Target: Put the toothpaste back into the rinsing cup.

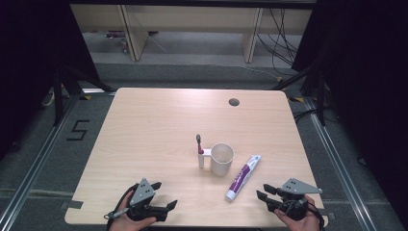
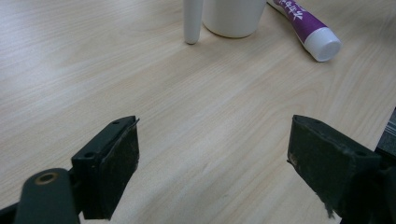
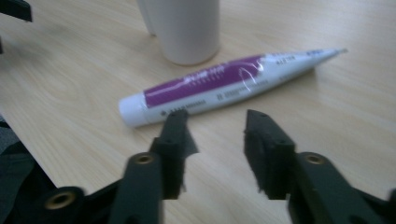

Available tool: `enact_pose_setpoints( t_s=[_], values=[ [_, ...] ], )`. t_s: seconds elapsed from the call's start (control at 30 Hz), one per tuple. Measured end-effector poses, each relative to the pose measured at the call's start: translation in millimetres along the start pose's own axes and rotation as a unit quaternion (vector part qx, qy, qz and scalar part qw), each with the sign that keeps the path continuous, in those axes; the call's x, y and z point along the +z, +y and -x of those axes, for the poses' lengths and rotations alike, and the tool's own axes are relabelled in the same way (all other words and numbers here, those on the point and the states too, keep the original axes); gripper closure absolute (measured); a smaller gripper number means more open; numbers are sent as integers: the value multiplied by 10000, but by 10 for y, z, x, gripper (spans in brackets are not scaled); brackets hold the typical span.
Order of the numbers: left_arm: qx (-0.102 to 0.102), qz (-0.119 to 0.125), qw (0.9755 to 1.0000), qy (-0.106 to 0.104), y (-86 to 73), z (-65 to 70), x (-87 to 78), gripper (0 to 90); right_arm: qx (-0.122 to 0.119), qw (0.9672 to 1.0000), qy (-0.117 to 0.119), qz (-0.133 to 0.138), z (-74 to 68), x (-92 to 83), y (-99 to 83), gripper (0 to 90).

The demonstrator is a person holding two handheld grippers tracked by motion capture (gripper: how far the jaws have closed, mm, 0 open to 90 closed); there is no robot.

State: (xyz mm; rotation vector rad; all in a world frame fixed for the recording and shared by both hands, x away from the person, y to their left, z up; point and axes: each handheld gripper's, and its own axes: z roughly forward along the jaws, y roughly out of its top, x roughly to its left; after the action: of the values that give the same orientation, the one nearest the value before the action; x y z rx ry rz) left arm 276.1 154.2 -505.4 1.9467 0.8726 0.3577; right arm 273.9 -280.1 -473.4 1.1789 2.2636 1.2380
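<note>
A white cup (image 1: 222, 159) stands near the middle of the light wood table (image 1: 144, 125). A white toothbrush (image 1: 200, 151) with a dark head stands upright against its left side. To the cup's right lies a white and purple toothpaste tube (image 1: 243, 177), its cap toward the front edge. My left gripper (image 1: 165, 195) rests at the front left, open wide with nothing between its fingers, and faces the cup (image 2: 232, 16) and tube (image 2: 308, 28). My right gripper (image 1: 262, 191) sits at the front right, its jaws a narrow gap apart and empty, just short of the tube (image 3: 219, 84).
A round cable hole (image 1: 234, 102) sits near the table's far edge. Black curtains stand at both sides, and wooden desk legs and cables lie on the floor beyond. A "5" mark (image 1: 78, 130) is on the floor at the left.
</note>
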Motion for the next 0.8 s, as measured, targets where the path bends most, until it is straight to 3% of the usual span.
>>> enact_pose_setpoints(
  t_s=[0.07, 0.13, 0.17, 0.27, 0.33, 0.5, 0.53, 0.6, 0.63, 0.73, 0.8],
  values=[
    [24, -50, 10000, -6, -3, -5, 0, 160, 20, 10000, 90, -2, -60, 11, 49, 755],
    [70, -76, 9999, -15, -9, -11, 10, 160, -239, 9996, 165, -10, -88, 73, 97, 815],
    [23, -40, 10000, -17, -12, -1, 20, 160, -175, 9996, 197, -120, -126, 101, 109, 834],
    [46, -72, 10000, -36, -14, 5, 23, 160, -400, 9986, 295, -169, -163, 222, 149, 879],
    [95, -144, 9999, -4, -15, 1, 16, 160, -385, 9983, 384, -232, -211, 293, 183, 892],
    [68, -132, 9999, 15, -21, 1, 22, 160, -649, 9962, 478, -332, -267, 483, 286, 900],
    [50, -109, 9999, -7, -23, -1, 26, 160, -537, 9966, 488, -396, -295, 519, 293, 900],
    [12, -82, 10000, -6, -25, 3, 30, 160, -618, 9955, 553, -457, -303, 600, 324, 900],
    [136, -191, 9997, 34, -24, -16, 18, 160, -646, 9952, 555, -482, -310, 637, 339, 900],
    [140, -191, 9997, 37, -24, -15, 17, 160, -693, 9944, 574, -551, -332, 735, 384, 900],
    [31, -96, 9999, 10, -27, 3, 27, 160, -716, 9938, 577, -628, -348, 803, 403, 900]
  ],
)
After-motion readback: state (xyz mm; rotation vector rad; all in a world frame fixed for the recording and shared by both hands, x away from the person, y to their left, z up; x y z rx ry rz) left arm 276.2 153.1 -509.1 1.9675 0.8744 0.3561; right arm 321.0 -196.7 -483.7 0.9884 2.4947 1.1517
